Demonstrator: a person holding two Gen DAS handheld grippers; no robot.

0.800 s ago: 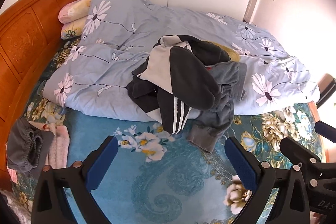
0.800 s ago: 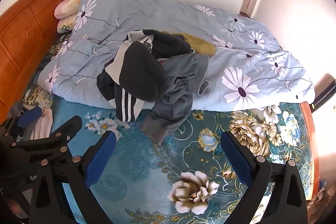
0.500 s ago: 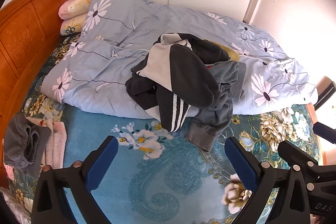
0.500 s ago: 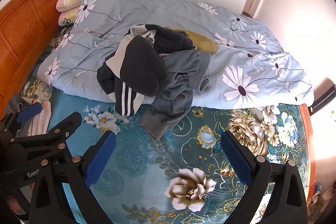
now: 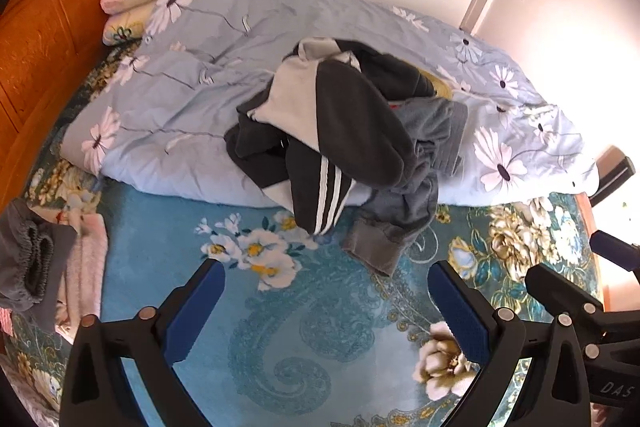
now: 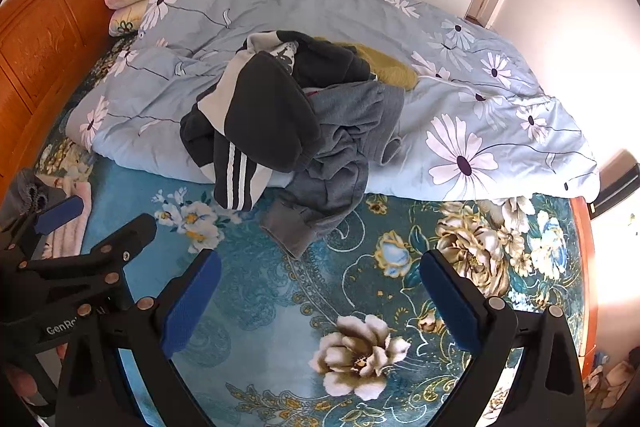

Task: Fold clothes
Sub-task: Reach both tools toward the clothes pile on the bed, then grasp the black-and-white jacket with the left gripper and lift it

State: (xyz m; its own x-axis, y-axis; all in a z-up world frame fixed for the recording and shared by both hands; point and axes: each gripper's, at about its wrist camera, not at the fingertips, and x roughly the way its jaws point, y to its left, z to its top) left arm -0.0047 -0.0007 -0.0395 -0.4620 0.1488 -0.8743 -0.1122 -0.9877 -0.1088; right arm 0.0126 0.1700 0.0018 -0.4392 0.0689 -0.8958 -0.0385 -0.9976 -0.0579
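Left claw (image 5: 326, 301): jaws spread wide, nothing between the blue pads, angled steeply down over bare teal floral bedsheet (image 5: 280, 327). Right claw (image 6: 320, 291): likewise released and empty, hanging over the same sheet, alongside the left.

Outward from both claws: the pile of clothes (image 5: 344, 135) lies ahead and up-frame, heaped on the near edge of the light blue daisy duvet (image 5: 180, 87). Topmost is a dark jacket with white stripes (image 5: 328, 187); beside it, a grey sweatshirt (image 6: 340, 147) spills off the duvet, its cuff (image 6: 288, 227) resting on the sheet.

Key relation: the cuff is the nearest part of the pile to either claw. In the left view it sits ahead and toward the right pad; in the right view, ahead and toward the left pad. So it lies roughly between the two claws; I cannot say which is closer. The sleeve runs from the cuff back up into the heap.

Judgement: first garment not yet picked; the cuff is the likely first grab.

Off to the left, some grey and pink items (image 5: 44, 267) sit well apart.
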